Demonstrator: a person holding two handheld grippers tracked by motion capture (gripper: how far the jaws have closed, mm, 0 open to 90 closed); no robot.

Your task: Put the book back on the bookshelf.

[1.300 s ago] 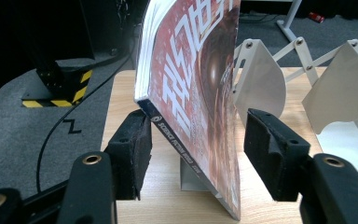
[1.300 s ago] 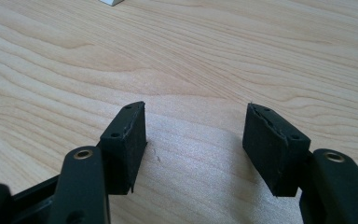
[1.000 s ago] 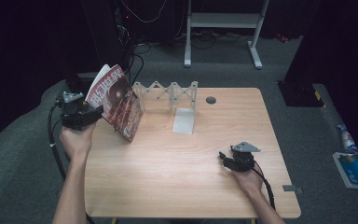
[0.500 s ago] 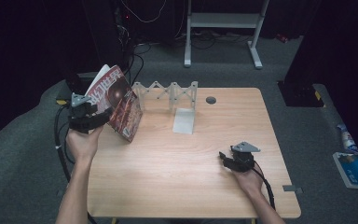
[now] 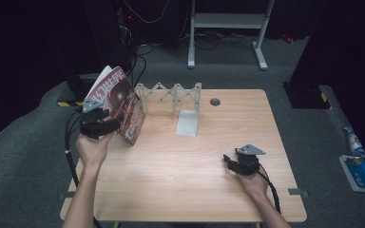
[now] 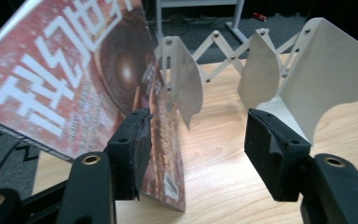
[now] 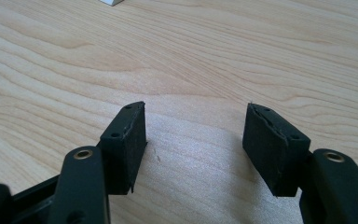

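Observation:
A red magazine (image 5: 119, 99) with white lettering stands tilted on its lower edge at the table's left side, just left of a white expanding file rack (image 5: 171, 92). In the left gripper view the magazine (image 6: 74, 70) leans against the left pad, and its lower corner reaches in between the jaws. My left gripper (image 5: 114, 124) (image 6: 196, 144) is open, and its right pad stands clear of the magazine, in front of the rack's dividers (image 6: 261, 70). My right gripper (image 5: 228, 159) (image 7: 196, 140) rests open on the wood at the front right, with nothing between its pads.
The wooden table (image 5: 171, 180) has a round cable hole (image 5: 215, 101) at the back right. The rack's end plate (image 5: 187, 123) lies flat on the table toward the middle. Dark carpet, cables and a stand's feet lie beyond the far edge.
My left gripper has moved right and slightly down toward the magazine's lower part. The magazine has kept about the same place. The right gripper has stayed still.

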